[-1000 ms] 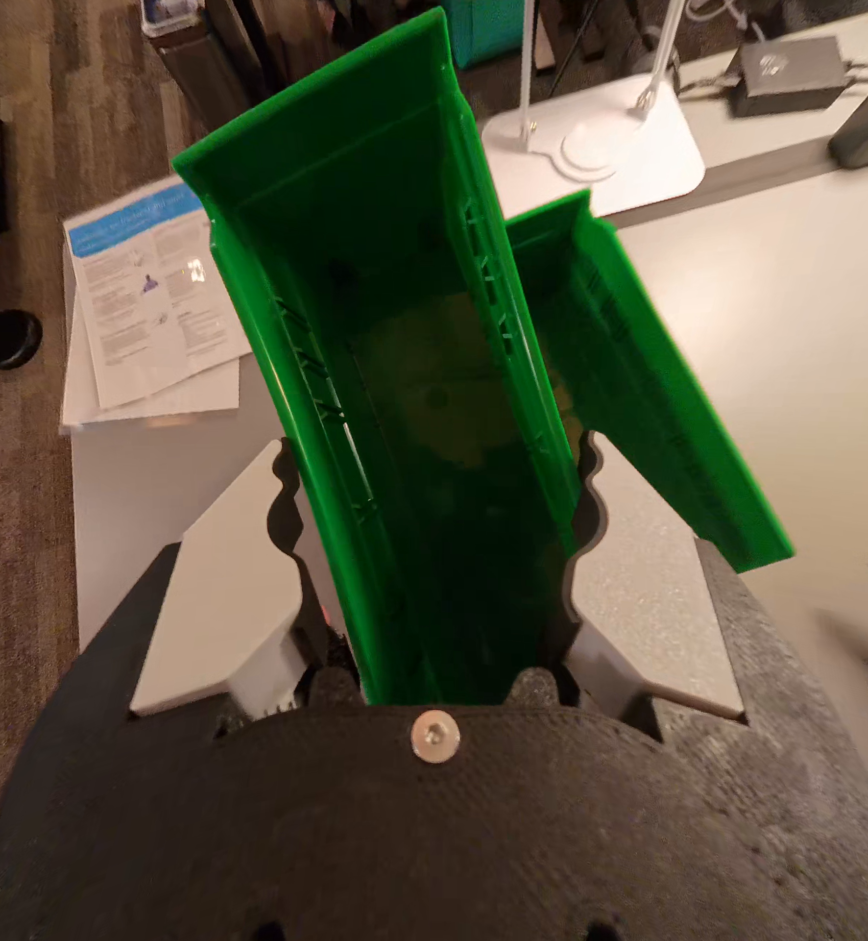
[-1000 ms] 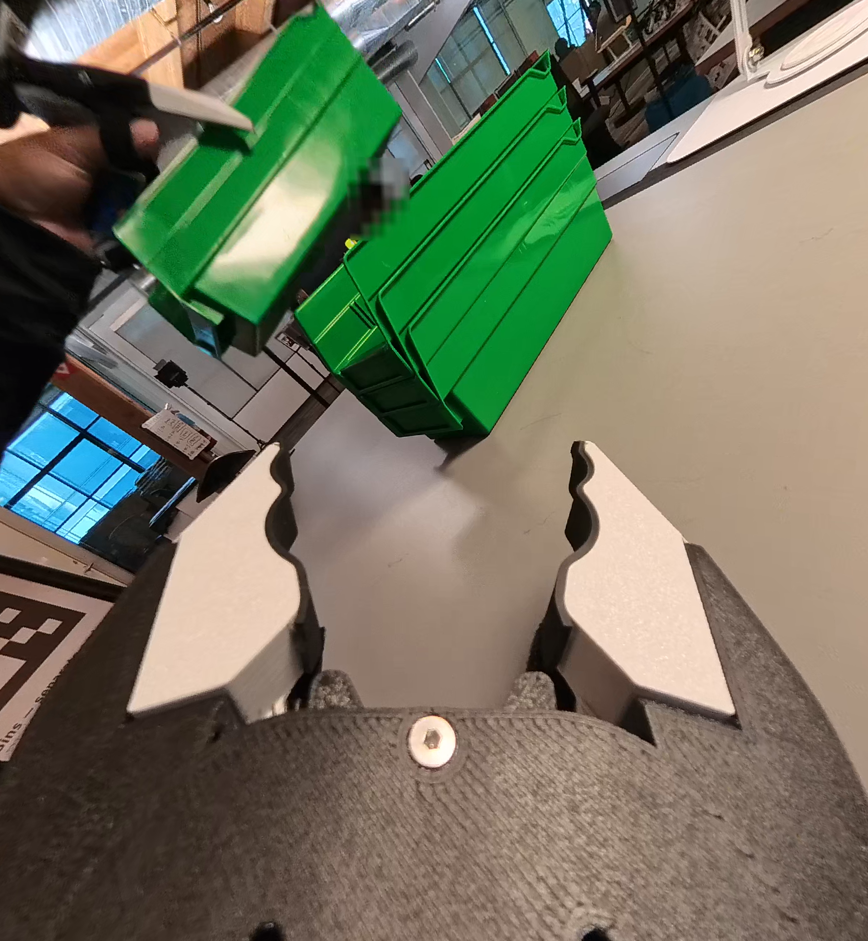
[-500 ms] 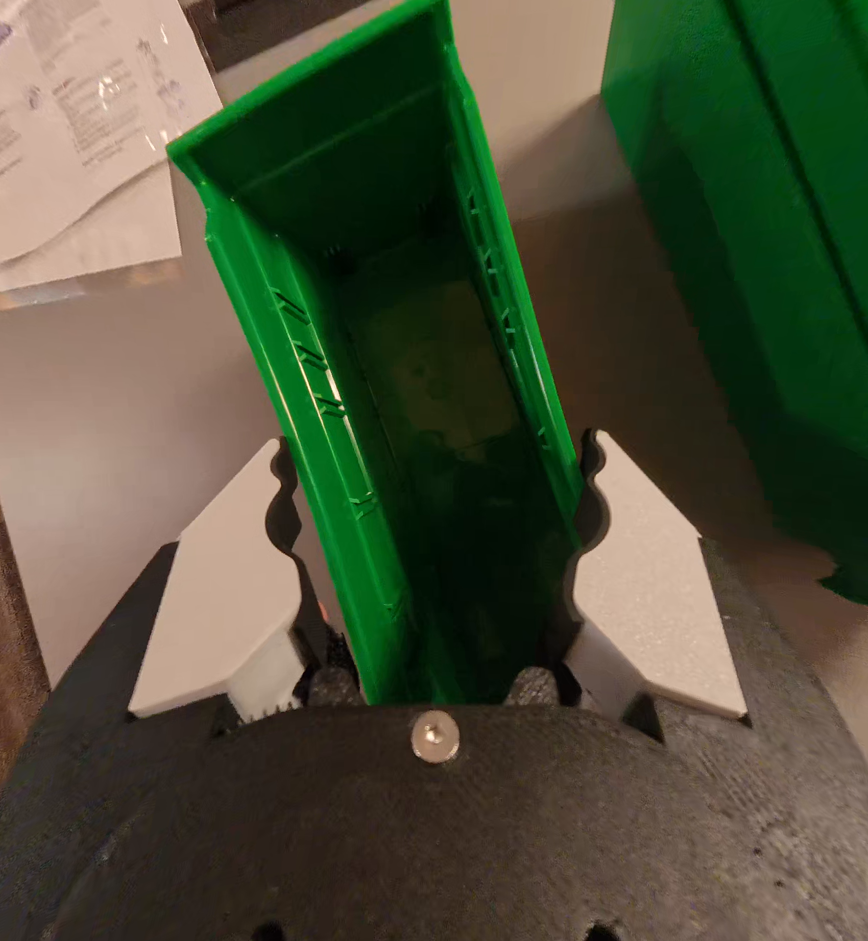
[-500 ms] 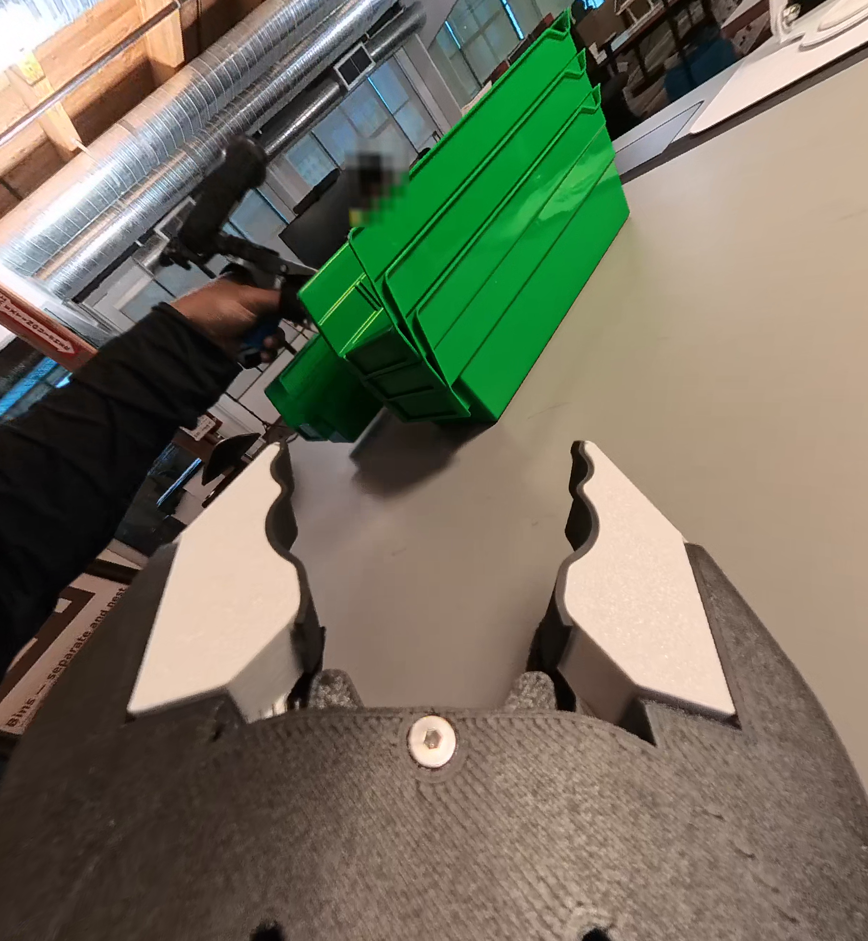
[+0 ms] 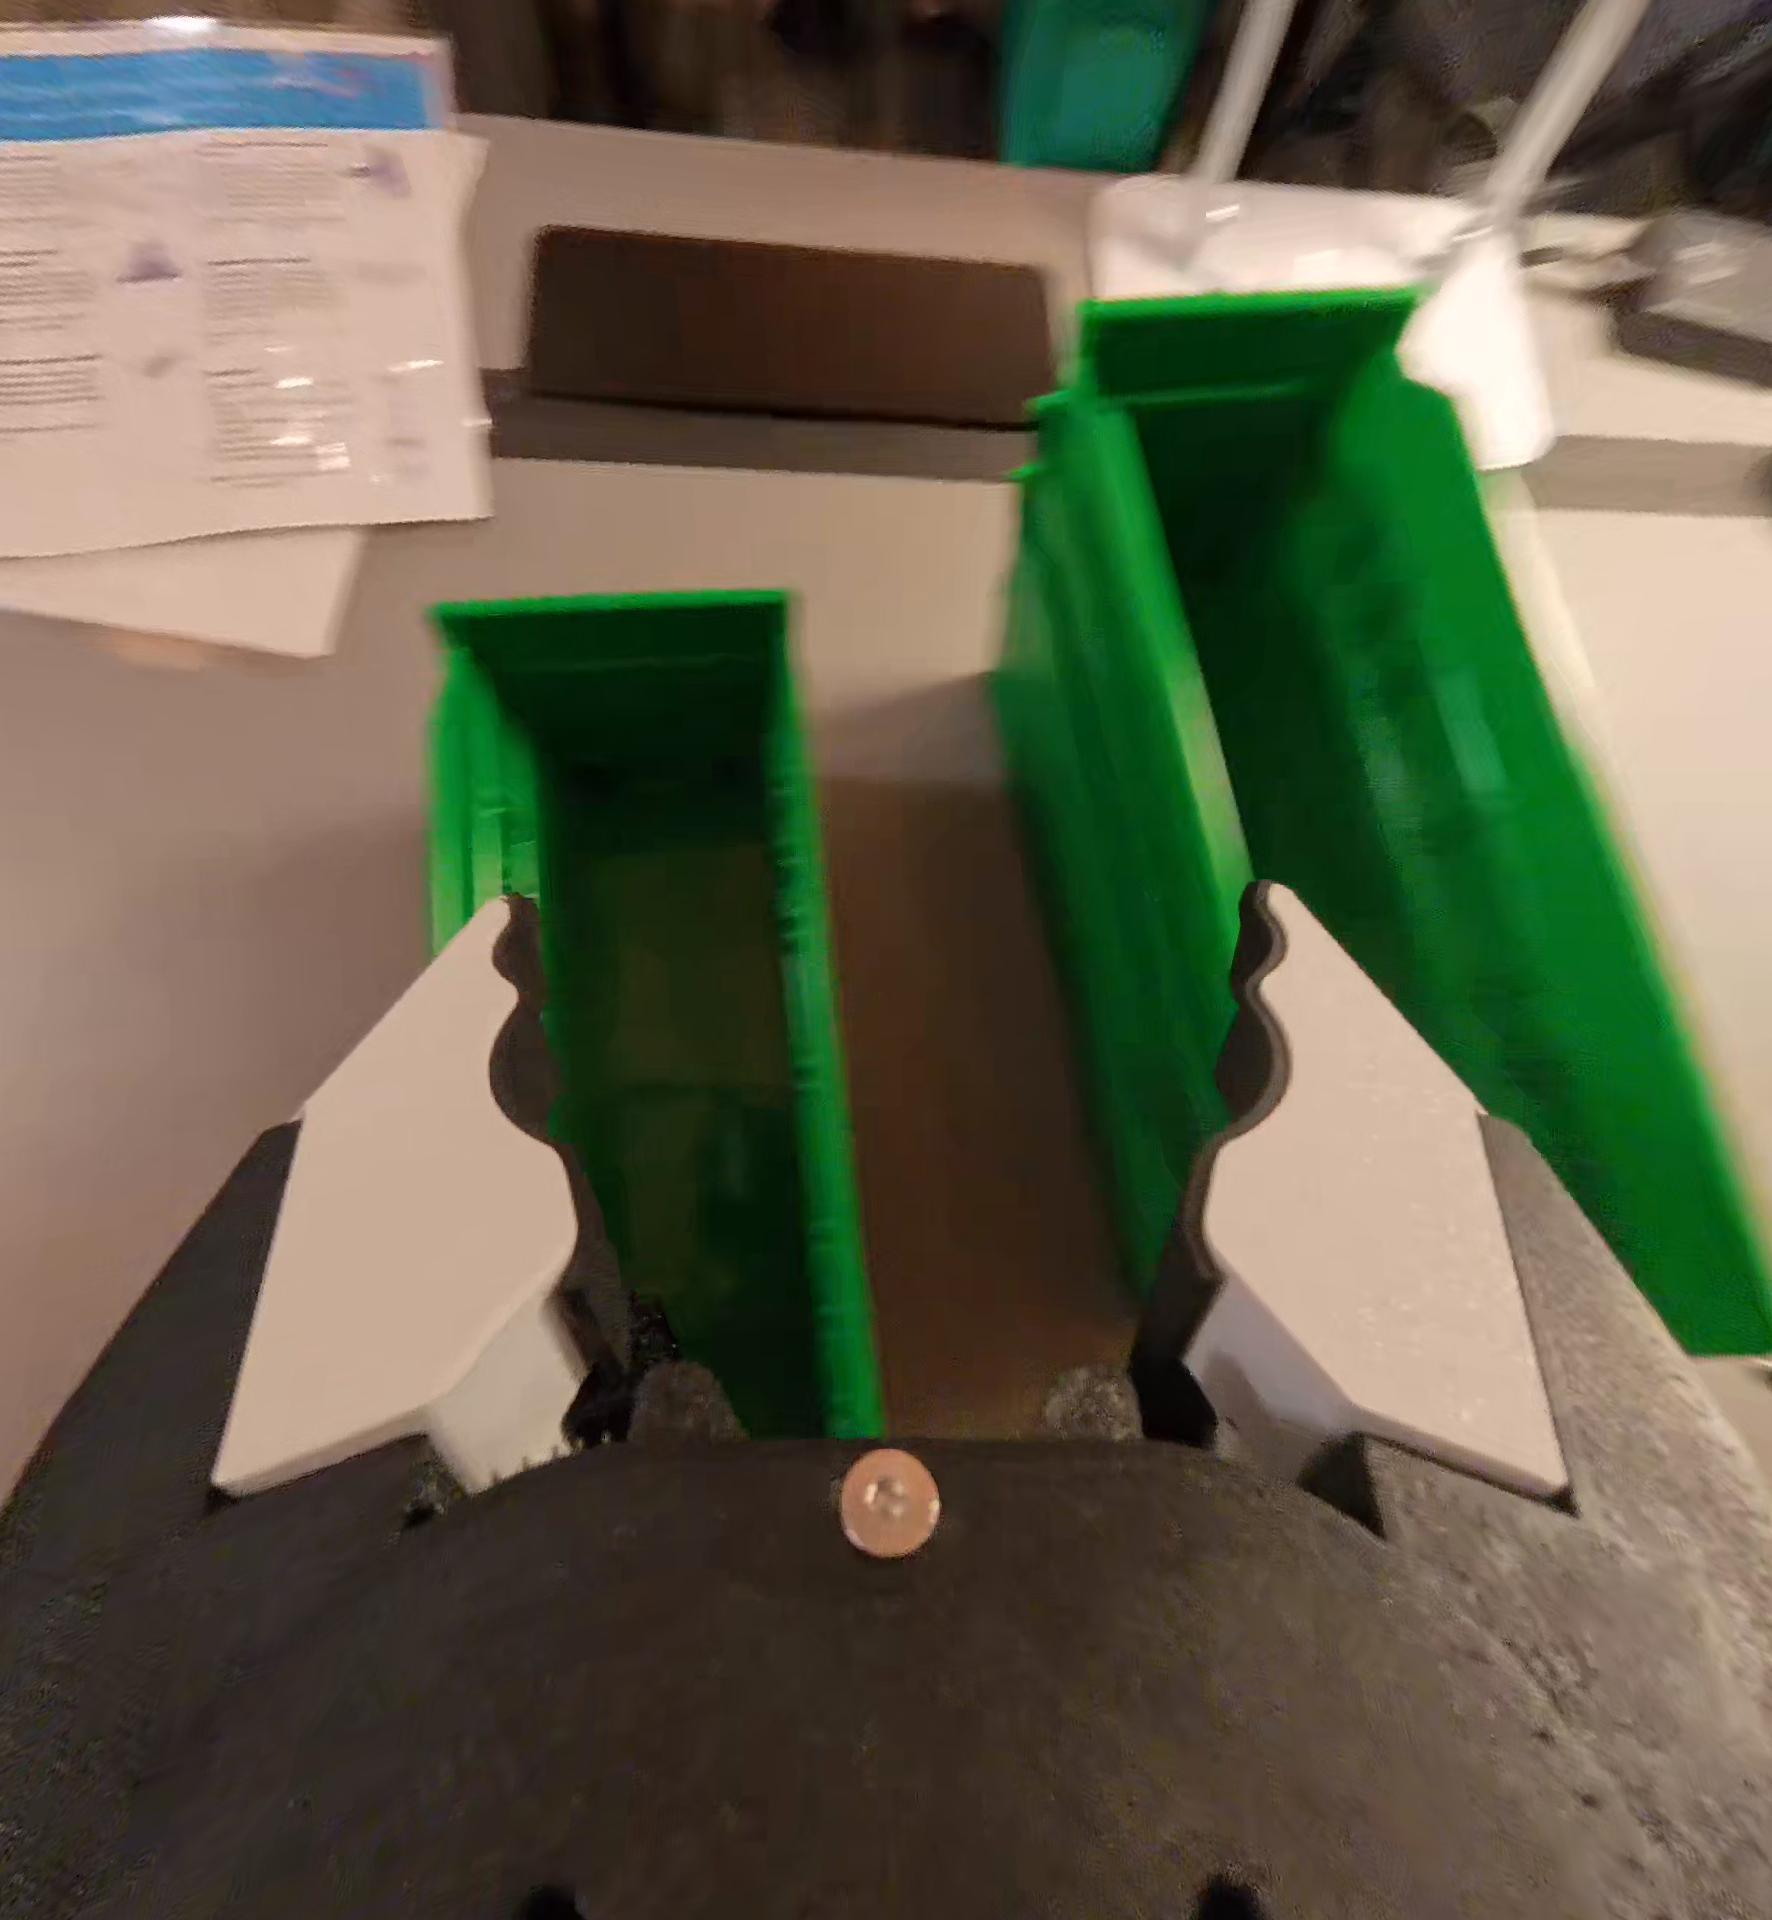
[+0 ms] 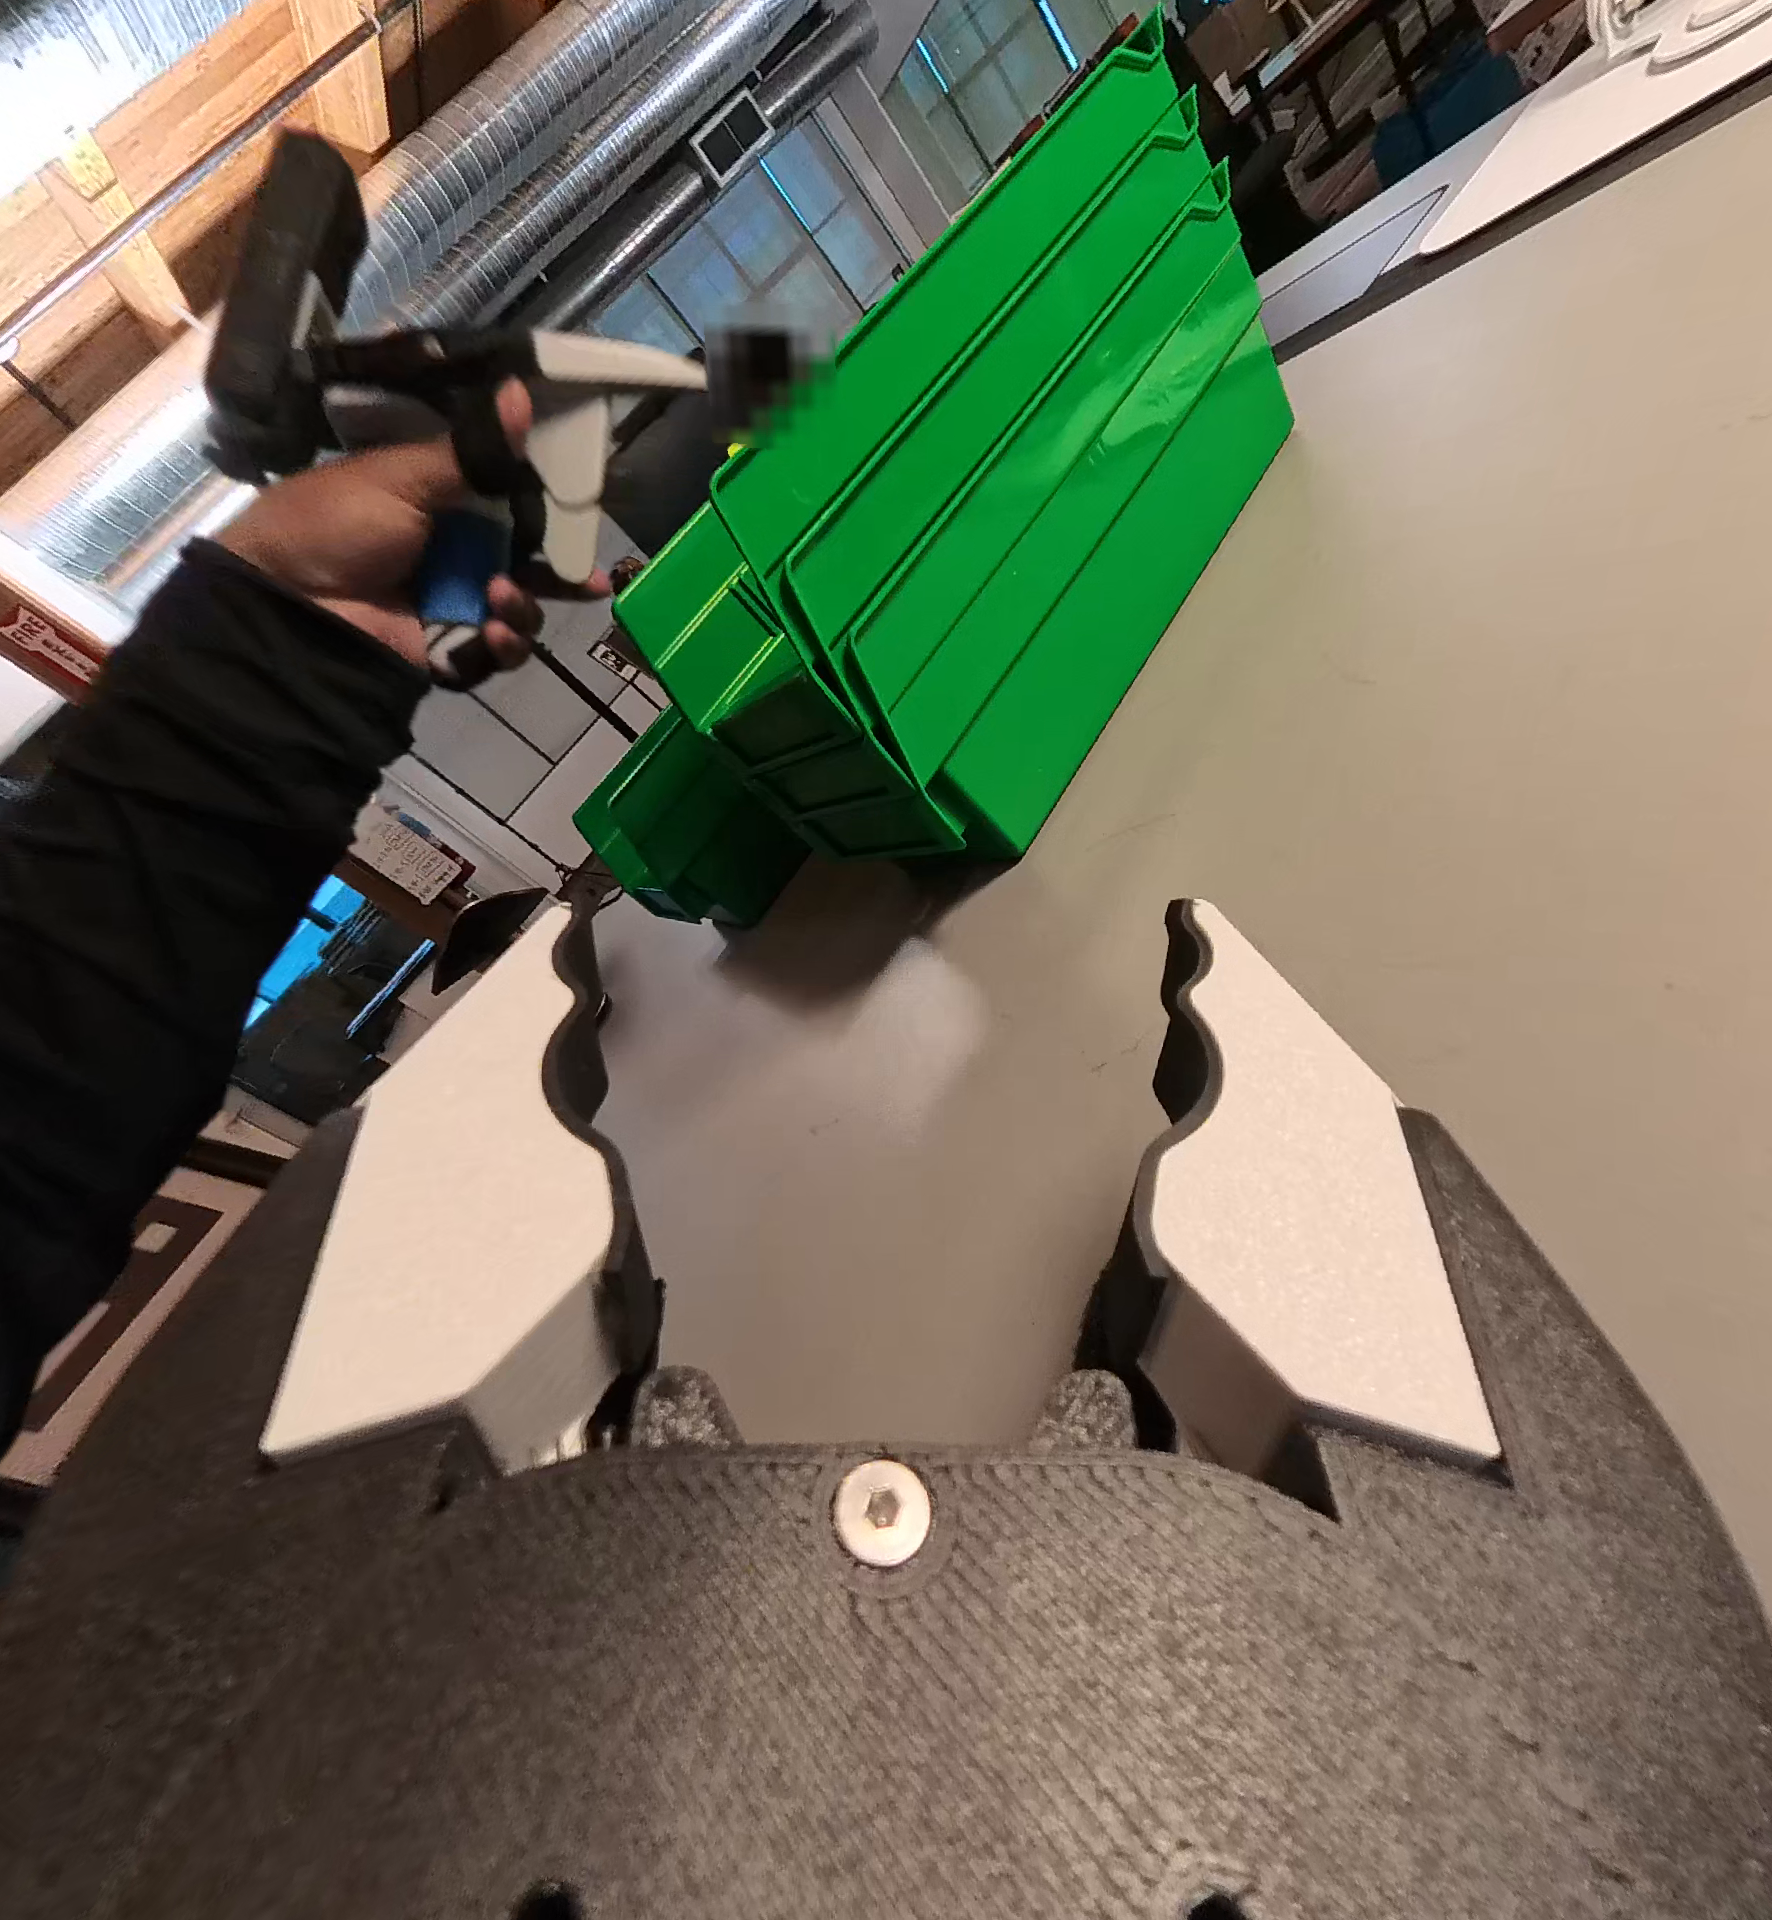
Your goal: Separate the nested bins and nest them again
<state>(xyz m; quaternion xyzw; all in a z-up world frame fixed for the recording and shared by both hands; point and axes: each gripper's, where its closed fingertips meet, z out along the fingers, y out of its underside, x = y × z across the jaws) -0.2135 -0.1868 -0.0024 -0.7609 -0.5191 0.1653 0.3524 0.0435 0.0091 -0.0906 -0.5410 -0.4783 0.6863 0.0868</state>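
A single green bin [image 5: 674, 935] stands on the grey table [image 5: 186, 883], just left of the nested stack of green bins [image 5: 1381, 779]. My left gripper [image 5: 890, 899] is open above them. Its left finger [image 5: 425, 1143] hangs over the single bin's left wall, and no pad presses on anything. In the right wrist view the left gripper [image 6: 601, 447] is held up in a person's hand, clear of the stack [image 6: 1017, 468] and the single bin [image 6: 674, 821]. My right gripper [image 6: 877, 909] is open and empty, low over the table [image 6: 1484, 727] in front of the bins.
Printed papers [image 5: 186, 312] lie at the table's far left. A dark flat rectangle [image 5: 788, 322] and a white lamp base [image 5: 1277, 239] sit behind the bins. A person's black sleeve [image 6: 134, 831] fills the left of the right wrist view.
My left gripper carried the single bin down beside the stack, opened its jaws, let the bin go and drew back above it. My right gripper has stayed open and hardly moved.
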